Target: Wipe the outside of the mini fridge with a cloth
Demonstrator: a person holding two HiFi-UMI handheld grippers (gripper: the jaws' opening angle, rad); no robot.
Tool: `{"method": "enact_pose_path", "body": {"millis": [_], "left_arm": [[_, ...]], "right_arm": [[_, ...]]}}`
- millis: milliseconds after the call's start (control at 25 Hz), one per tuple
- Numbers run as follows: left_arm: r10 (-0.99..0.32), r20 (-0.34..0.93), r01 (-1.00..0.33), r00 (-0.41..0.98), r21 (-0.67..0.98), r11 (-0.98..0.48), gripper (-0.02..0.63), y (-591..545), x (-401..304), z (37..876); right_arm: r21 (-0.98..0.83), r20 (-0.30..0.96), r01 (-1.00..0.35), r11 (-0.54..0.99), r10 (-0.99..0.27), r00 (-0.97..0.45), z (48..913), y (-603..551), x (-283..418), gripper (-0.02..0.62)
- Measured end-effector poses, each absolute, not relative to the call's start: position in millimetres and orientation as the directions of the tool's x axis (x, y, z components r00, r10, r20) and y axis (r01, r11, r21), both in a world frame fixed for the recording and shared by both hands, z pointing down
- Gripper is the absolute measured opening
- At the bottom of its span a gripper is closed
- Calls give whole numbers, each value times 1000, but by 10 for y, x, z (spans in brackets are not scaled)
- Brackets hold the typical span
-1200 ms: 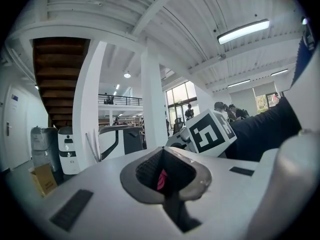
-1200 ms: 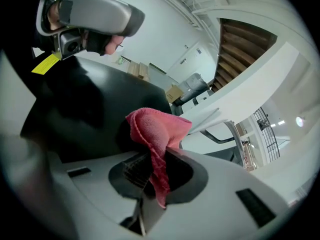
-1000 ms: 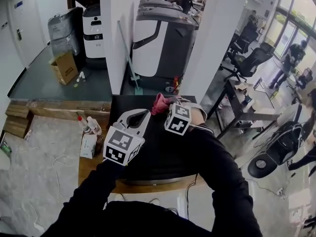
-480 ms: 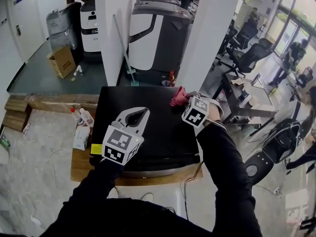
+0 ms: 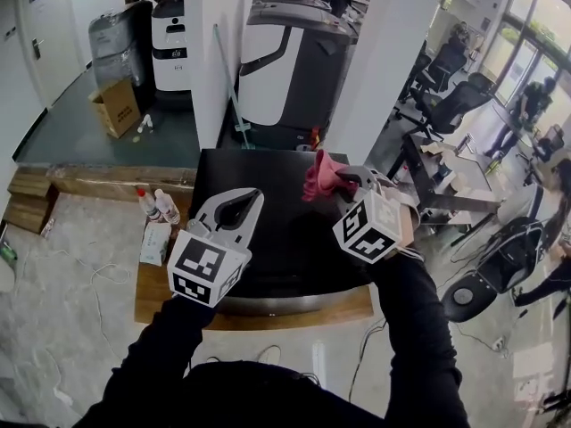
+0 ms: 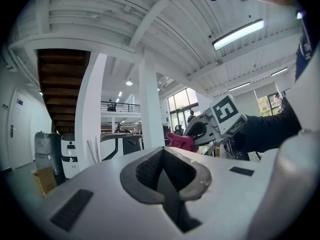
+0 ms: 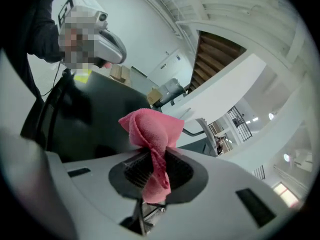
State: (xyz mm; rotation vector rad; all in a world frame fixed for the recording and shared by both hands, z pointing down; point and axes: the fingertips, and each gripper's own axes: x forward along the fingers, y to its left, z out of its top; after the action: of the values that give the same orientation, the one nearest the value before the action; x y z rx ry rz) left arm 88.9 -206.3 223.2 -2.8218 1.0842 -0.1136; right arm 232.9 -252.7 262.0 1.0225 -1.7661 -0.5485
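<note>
The mini fridge's black top [image 5: 277,239] lies below me in the head view, on a wooden platform. My right gripper [image 5: 346,180] hovers over the fridge's back right corner, shut on a pink cloth [image 5: 318,176] that bunches out ahead of the jaws. In the right gripper view the pink cloth [image 7: 152,129] is pinched in the right gripper [image 7: 152,166], with the fridge top [image 7: 95,119] beyond. My left gripper [image 5: 248,200] is held over the fridge's left front part, shut with nothing in it. The left gripper view shows the left gripper [image 6: 161,171] closed, with the cloth [image 6: 181,141] off to the right.
Two small bottles [image 5: 161,205] and a white box [image 5: 156,243] stand on the wooden platform [image 5: 169,297] left of the fridge. A white pillar [image 5: 210,61] and a grey machine [image 5: 290,61] rise behind it. A desk and office chairs [image 5: 446,105] are at the right.
The right gripper has carried the pink cloth from the back middle of the fridge top toward its right edge and lifted it. The left gripper has barely moved.
</note>
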Motion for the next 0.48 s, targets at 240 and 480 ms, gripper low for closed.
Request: {"method": "enact_pose_path", "body": {"millis": [240,480], "left_arm": [[-703,4,-697,711,-128,-706,6,-1947,75,2178],[-728,16,-723,685,-102,-683,6,-1787,-688,2370]], "right_arm": [[746,538,-320,584,-812,-227,2502,-2102,1125,61],[736,559,-245,631,-770,-306,2821,-1804,-112,61]]}}
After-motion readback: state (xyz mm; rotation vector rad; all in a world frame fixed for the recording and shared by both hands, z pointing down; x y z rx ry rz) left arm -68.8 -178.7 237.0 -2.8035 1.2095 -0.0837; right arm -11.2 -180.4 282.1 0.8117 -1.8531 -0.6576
